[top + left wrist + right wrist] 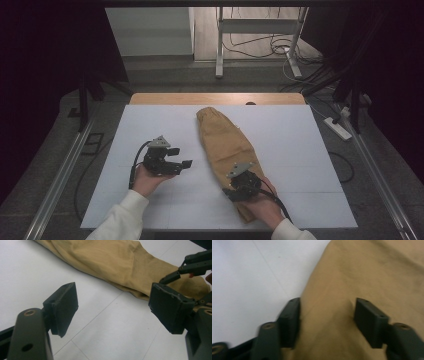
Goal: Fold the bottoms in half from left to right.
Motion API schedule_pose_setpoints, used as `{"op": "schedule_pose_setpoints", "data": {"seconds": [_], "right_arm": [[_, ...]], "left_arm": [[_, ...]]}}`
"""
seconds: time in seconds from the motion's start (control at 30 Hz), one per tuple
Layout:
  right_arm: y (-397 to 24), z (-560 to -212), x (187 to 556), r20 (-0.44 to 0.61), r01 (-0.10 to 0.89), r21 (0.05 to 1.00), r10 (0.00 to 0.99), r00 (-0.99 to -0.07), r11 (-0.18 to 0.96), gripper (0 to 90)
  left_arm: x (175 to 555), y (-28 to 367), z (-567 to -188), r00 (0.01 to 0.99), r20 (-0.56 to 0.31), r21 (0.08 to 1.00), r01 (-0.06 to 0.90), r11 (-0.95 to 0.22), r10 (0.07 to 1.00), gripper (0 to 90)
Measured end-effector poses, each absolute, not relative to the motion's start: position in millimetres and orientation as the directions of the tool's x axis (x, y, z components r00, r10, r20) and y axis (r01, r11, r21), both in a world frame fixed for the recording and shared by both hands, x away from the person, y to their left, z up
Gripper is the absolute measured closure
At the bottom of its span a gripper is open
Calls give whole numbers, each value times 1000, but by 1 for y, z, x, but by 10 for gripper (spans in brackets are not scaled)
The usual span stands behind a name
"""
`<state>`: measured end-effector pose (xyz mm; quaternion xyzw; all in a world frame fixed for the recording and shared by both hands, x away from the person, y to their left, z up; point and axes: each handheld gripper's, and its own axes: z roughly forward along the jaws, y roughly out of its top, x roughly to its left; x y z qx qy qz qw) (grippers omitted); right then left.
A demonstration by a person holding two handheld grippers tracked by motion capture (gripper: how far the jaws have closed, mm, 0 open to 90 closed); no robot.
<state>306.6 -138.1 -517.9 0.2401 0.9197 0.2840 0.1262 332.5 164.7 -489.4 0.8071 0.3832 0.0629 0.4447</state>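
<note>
Cloth, tan and folded long, lies down the middle of the white table; the right gripper, jaws apart over its near end, should pinch a full fold, while the left gripper waits open and empty beside it.

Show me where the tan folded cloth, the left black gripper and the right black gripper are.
tan folded cloth (225, 142): high view, middle of the fabric.
left black gripper (181, 157): high view, between its fingertips.
right black gripper (327, 320): right gripper view, between its fingertips.

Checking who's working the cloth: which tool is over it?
The right tool, jaws astride the tan cloth; the left tool hangs over bare white table.
</note>
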Motion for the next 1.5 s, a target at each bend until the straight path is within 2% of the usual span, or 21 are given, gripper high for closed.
{"op": "schedule_pose_setpoints", "data": {"seconds": [0.37, 0.43, 1.0, 1.5], "right_arm": [[-145, -515, 311, -107, 368, 562, 506, -856, 741, 790], [-147, -514, 312, -113, 370, 558, 510, -853, 743, 823], [-148, -509, 311, -19, 385, 605, 496, -868, 697, 848], [-121, -509, 304, 53, 359, 636, 425, -904, 683, 847]], "left_arm": [[332, 165, -490, 695, -238, 766, 564, -308, 679, 224], [332, 164, -490, 696, -235, 766, 562, -311, 679, 223], [333, 163, -491, 699, -230, 762, 562, -321, 677, 223], [333, 164, -491, 695, -237, 762, 566, -314, 679, 223]]}}
